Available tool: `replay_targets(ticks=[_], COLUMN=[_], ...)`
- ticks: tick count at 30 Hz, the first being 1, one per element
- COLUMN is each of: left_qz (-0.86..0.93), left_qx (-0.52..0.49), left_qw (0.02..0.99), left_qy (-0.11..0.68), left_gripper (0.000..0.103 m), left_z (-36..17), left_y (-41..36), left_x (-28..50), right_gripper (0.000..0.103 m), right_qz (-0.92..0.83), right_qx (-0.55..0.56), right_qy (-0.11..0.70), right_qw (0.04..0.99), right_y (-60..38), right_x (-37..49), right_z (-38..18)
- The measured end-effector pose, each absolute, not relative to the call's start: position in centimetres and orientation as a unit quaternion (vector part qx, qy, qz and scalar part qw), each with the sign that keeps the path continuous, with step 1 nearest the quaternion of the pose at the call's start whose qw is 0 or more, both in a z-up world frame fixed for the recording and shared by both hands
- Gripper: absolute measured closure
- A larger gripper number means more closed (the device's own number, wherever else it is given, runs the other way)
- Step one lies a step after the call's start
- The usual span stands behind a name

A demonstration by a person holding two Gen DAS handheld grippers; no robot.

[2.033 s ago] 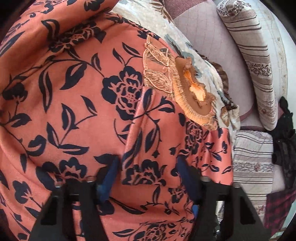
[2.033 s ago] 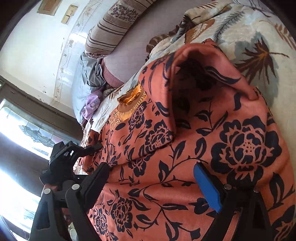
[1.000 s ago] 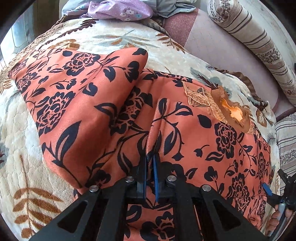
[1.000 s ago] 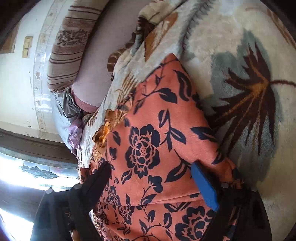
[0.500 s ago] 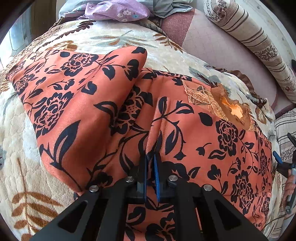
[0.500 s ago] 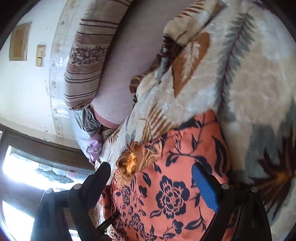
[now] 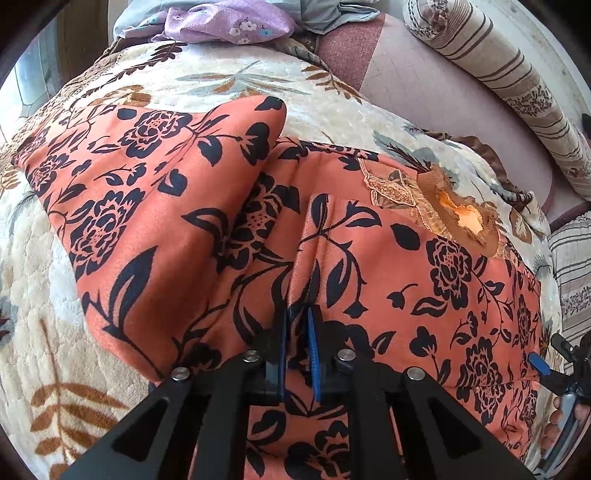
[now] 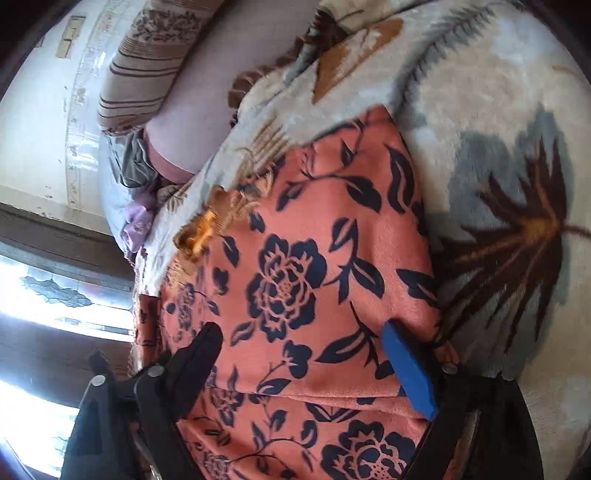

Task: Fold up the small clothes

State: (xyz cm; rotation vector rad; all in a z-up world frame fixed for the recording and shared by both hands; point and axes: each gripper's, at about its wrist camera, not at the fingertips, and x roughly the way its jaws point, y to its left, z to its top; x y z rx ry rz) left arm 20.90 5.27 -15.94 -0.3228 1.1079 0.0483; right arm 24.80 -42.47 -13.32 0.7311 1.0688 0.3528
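A: Where is the garment? What are your hands doing?

B: The orange garment with a black flower print (image 7: 424, 266) lies spread on the bed's cream plush blanket with a leaf pattern (image 7: 332, 107). One sleeve (image 7: 155, 192) is already laid across the body, its edge beside the centre ridge. Your left hand-held gripper (image 7: 298, 343) is pinched tight on a raised ridge of that fabric, blue pads nearly meeting. Your right hand-held gripper (image 8: 306, 354) has its jaws wide apart over the cloth near the garment's far edge, holding nothing.

A: Which step is that?

B: By my reading, mid-fold: one side is in, the side by the lace neckline (image 7: 454, 210) not yet.

A: And next?

B: Probably you close the right one on the edge under it, then carry both grips across together. Keep the left pinch firm; the fabric looks soft and likely to slide.

A: Anything nearby?

B: A striped bolster pillow (image 7: 509, 81) and a lilac cloth (image 7: 229, 22), well apart from the work.
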Motion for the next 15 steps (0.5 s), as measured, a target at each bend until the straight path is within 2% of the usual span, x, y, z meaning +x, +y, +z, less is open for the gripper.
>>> replay_targets(ticks=[2, 3, 4, 6, 9, 13, 15], left_qz=[0.009, 0.000, -0.002, 0.012, 0.034, 0.070, 0.089], left_qx=[-0.187, -0.210, -0.229, -0.266, -0.340, -0.492, -0.542], left_qw=[0.840, 0.849, 0.858, 0.872, 0.862, 0.803, 0.777], left_qy=[0.509, 0.484, 0.461, 0.410, 0.375, 0.329, 0.306], left_gripper=[0.076, 0.057, 0.034, 0.019, 0.019, 0.019, 0.020], left_z=[-14.1, -12.9, -11.8, -10.1, -9.9, -12.3, -13.5], left_y=[6.3, 7.2, 8.2, 11.2, 17.0, 27.1, 31.7], left_x=[19.7, 18.7, 17.8, 15.6, 14.0, 13.6, 14.4], right_gripper=[0.013, 0.013, 0.013, 0.013, 0.013, 0.013, 0.013], right_qz=[0.150, 0.159, 0.166, 0.193, 0.219, 0.226, 0.225], right_qx=[0.301, 0.283, 0.262, 0.211, 0.179, 0.208, 0.208], right_qy=[0.475, 0.449, 0.432, 0.410, 0.417, 0.452, 0.432], right_qw=[0.813, 0.832, 0.847, 0.866, 0.864, 0.838, 0.848], right_y=[-41.0, -40.0, -38.8, -35.5, -31.6, -30.0, -30.1], right_x=[23.6, 22.4, 21.2, 18.9, 16.8, 15.8, 15.1], right_z=[-10.5, -9.0, -7.9, -7.0, -8.5, -12.6, -13.2])
